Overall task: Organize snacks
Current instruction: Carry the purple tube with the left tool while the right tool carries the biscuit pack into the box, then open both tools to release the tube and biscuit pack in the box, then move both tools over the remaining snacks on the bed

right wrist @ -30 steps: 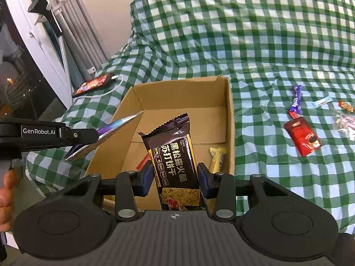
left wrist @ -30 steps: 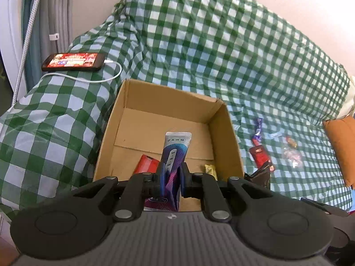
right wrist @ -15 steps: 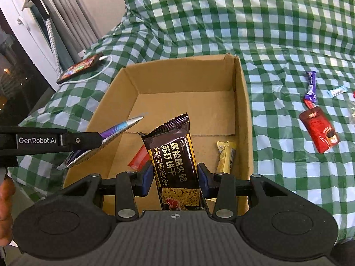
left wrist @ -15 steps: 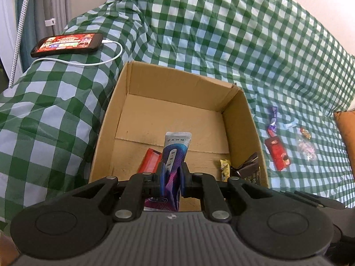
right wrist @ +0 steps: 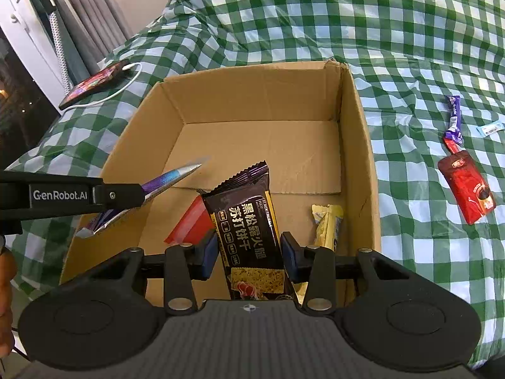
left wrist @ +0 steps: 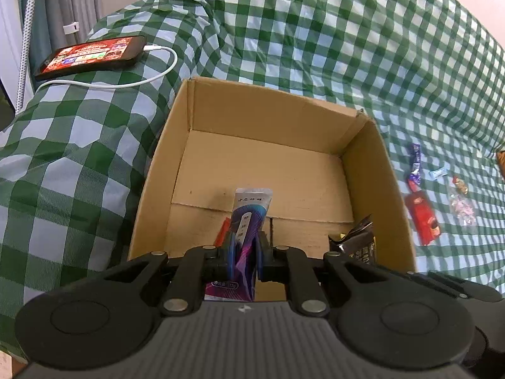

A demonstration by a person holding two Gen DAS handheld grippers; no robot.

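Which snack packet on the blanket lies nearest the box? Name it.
The red packet, the largest one there. The purple wrapper, the pale blue wrapper and the rest lie farther from the cardboard box.

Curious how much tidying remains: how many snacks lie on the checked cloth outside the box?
5, all right of the cardboard box: a purple wrapper, a small blue sweet, a red packet, a gold-wrapped sweet, a clear pink bag. Others may be hidden.

Cardboard box (right wrist: 363,145): matt brown corrugated paper, inner floor looking lightly scuffed. Black cracker packet (right wrist: 249,218) and purple sachet (left wrist: 247,221): glossy plastic film, catching light. Checked cloth (right wrist: 410,47): woven fabric under a shiny clear plastic cover. Gripper bodies showing as matt black plastic.
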